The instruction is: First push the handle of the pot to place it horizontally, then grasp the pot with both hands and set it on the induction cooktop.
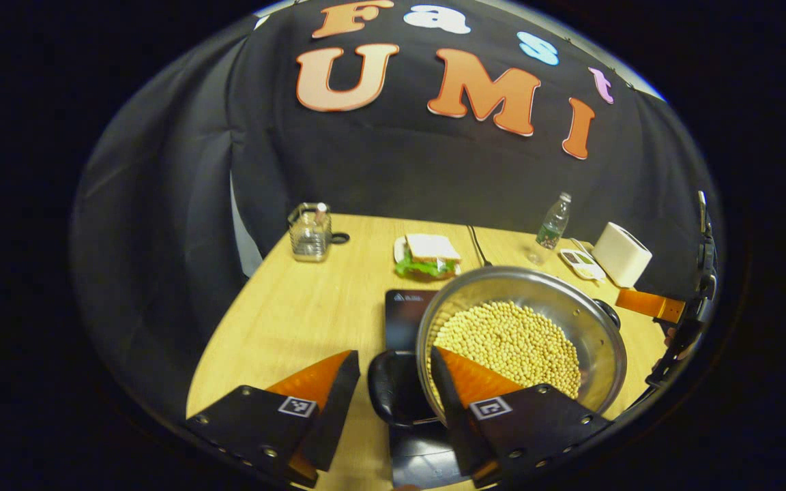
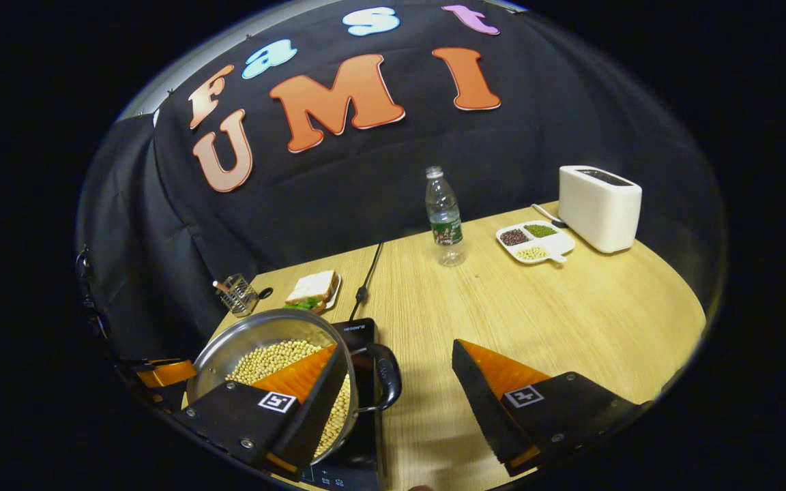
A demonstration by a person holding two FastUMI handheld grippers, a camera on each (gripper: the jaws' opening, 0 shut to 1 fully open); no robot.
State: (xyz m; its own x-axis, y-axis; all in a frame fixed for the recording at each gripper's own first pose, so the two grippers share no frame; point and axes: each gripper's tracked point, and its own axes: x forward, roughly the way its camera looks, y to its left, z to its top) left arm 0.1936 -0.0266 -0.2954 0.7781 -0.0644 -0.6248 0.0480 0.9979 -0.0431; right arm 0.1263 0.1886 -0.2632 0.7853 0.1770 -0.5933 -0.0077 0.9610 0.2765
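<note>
A steel pot (image 1: 570,314) (image 2: 250,334) holding soybeans stands over the black induction cooktop (image 1: 406,314) (image 2: 359,464); I cannot tell if it rests on it. One black loop handle (image 1: 393,392) lies between the fingers of my left gripper (image 1: 393,354), which is open, its right finger overlapping the pot's rim. The opposite handle (image 2: 387,375) lies between the wide-apart fingers of my right gripper (image 2: 398,344), also open, with its left finger over the beans. Each gripper's orange finger shows at the far side of the pot in the other gripper's view.
Behind the pot are a sandwich on a plate (image 1: 427,256) (image 2: 312,288), a wire holder (image 1: 310,232), a water bottle (image 2: 443,215), a divided dish of beans (image 2: 535,242) and a white toaster (image 2: 599,208). The cooktop's cable (image 2: 366,276) runs to the back wall.
</note>
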